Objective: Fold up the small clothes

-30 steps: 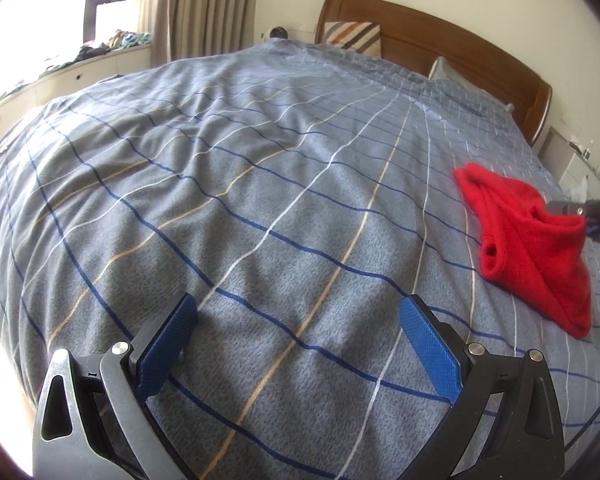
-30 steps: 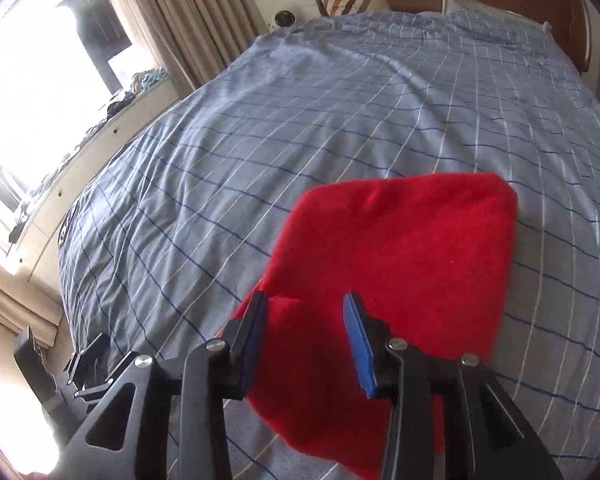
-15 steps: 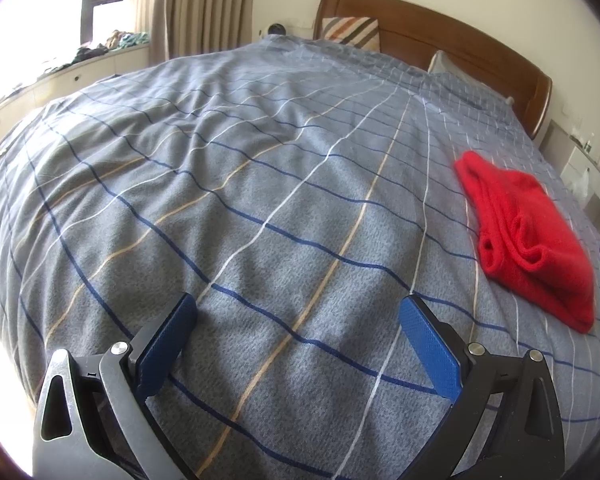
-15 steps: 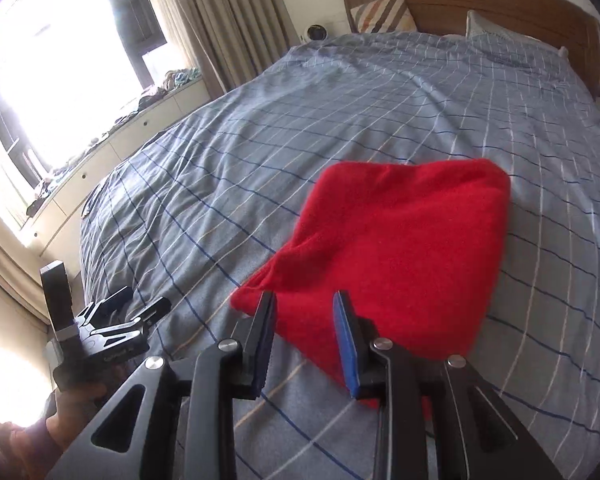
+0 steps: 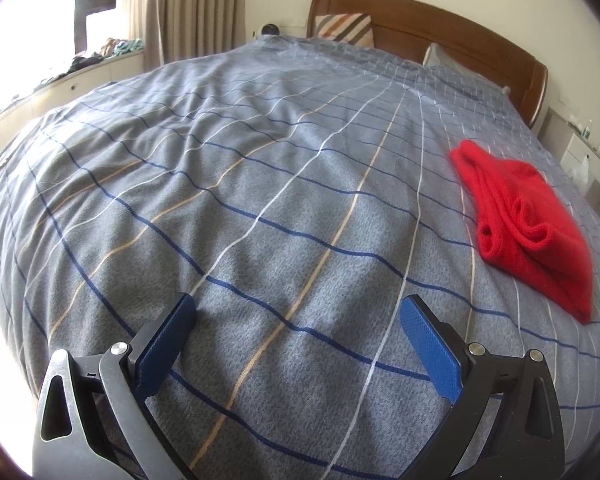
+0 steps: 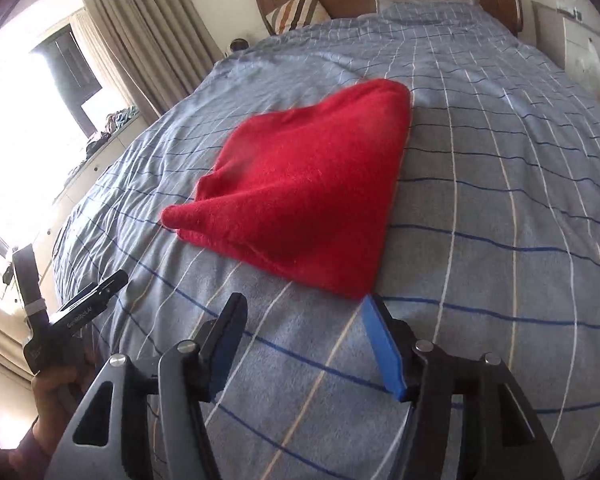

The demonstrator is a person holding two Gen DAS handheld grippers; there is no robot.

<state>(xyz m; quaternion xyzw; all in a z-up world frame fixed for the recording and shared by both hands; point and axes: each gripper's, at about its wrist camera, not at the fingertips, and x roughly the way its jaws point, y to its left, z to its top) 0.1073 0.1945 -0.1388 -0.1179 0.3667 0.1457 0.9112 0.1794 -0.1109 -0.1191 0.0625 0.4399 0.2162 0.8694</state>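
A folded red garment lies flat on the blue checked bedspread. In the left wrist view the garment lies far right, its rolled edges facing me. My right gripper is open and empty, hovering just short of the garment's near corner. My left gripper is open and empty over bare bedspread, well left of the garment. The left gripper also shows at the lower left of the right wrist view, held in a hand.
A wooden headboard with a striped pillow stands at the far end. Curtains and a window ledge with clutter run along the left. A white nightstand stands at the right.
My right gripper has let go of the red garment, opened wider and drawn back from it. The garment now lies folded and free. My left gripper has stayed almost still.
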